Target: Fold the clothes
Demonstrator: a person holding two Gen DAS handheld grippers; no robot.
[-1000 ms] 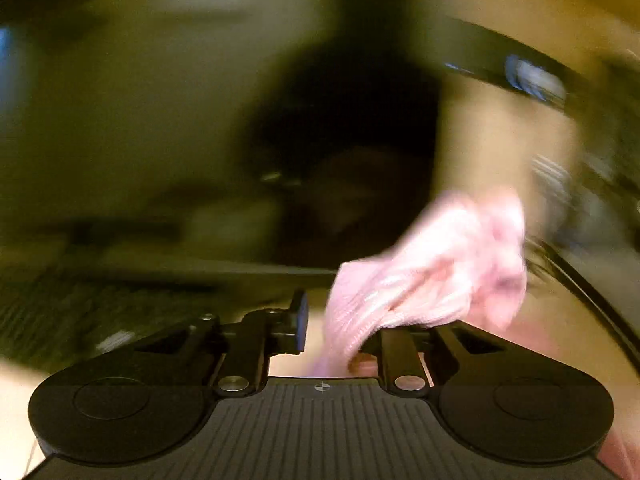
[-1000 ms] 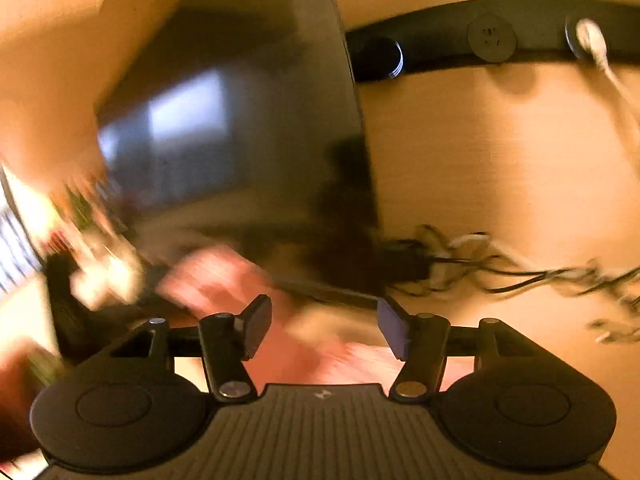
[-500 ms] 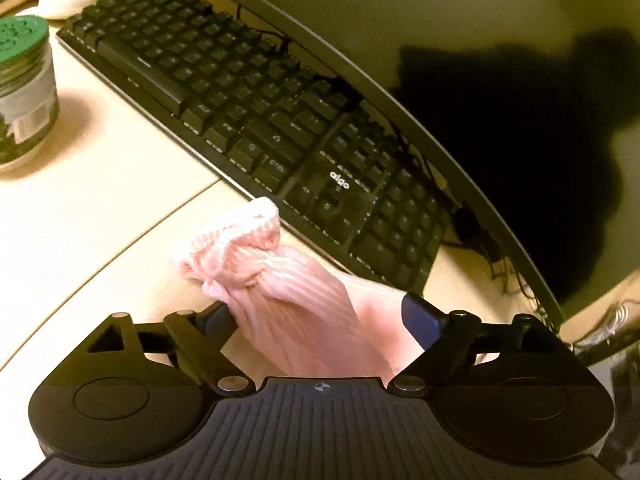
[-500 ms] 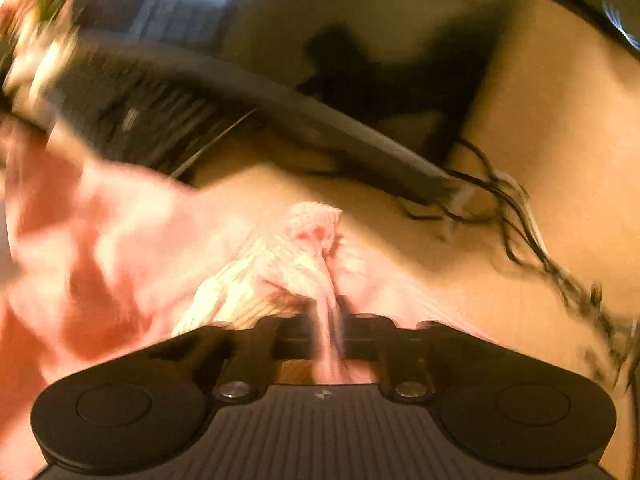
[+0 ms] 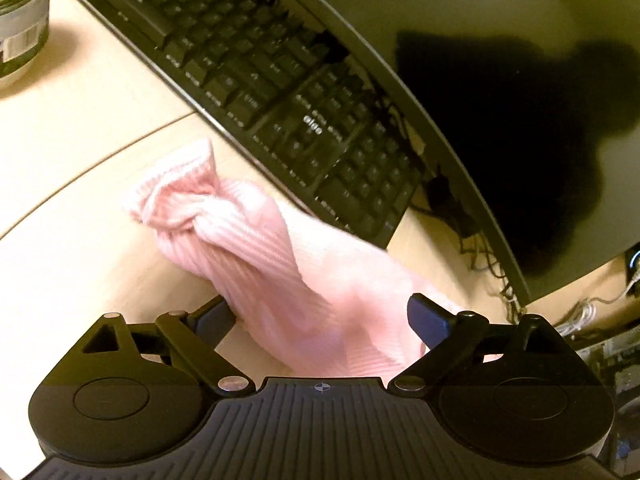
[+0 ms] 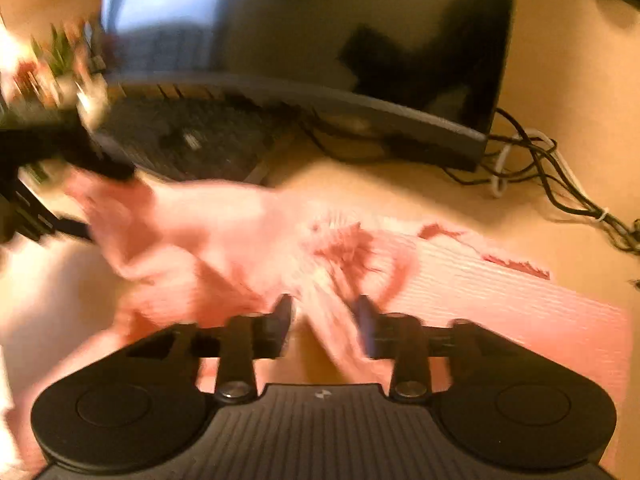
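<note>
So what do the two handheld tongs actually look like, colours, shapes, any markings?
Both match. The left tongs and right tongs are matte black plastic: a ribbed central body bearing a small round crosshair mark, a rounded lobe with a circular disc on each side, and angled link arms on silver pivot pins ending in flat, dark bluish pads. No cables, hands or sleeves are visible.

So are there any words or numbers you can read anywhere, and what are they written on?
"aigo": white letters on the black keyboard, near its right-hand keys, in the left wrist view.
Key legends on the keyboard: too small and blurred to read.
Label on the green-lidded jar: has a barcode, but its print is too small to read.
Right wrist view: too blurred, nothing readable.
</note>
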